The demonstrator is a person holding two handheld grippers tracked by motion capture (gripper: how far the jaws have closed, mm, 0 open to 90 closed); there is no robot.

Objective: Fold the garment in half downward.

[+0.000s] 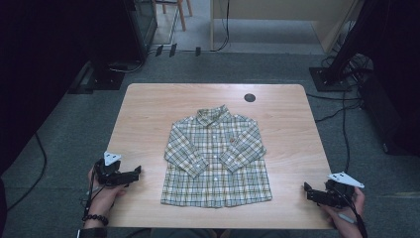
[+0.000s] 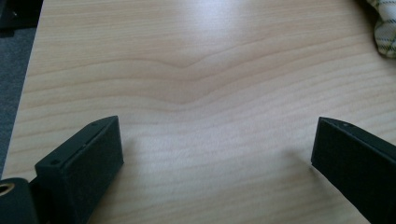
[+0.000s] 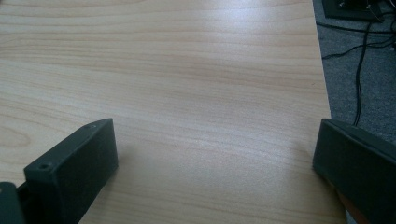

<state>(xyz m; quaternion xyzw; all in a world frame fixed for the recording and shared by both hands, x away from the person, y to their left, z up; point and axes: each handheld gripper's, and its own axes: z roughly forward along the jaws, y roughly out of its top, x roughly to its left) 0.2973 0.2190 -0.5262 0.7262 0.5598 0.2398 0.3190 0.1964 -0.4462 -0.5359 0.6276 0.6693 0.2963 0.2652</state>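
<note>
A small plaid shirt (image 1: 216,157) lies face up in the middle of the table (image 1: 148,109), buttoned, both sleeves crossed in over the chest, collar at the far end. It sits between the two grippers and well apart from each. The left gripper (image 1: 136,173) rests near the table's near-left edge, jaws spread wide with bare wood between them; a scrap of the shirt shows beyond its right jaw. The right gripper (image 1: 308,191) rests at the near-right corner, jaws likewise spread over bare wood. Judging by this, the sleeves are folded in, while the body fold seems not yet begun.
</note>
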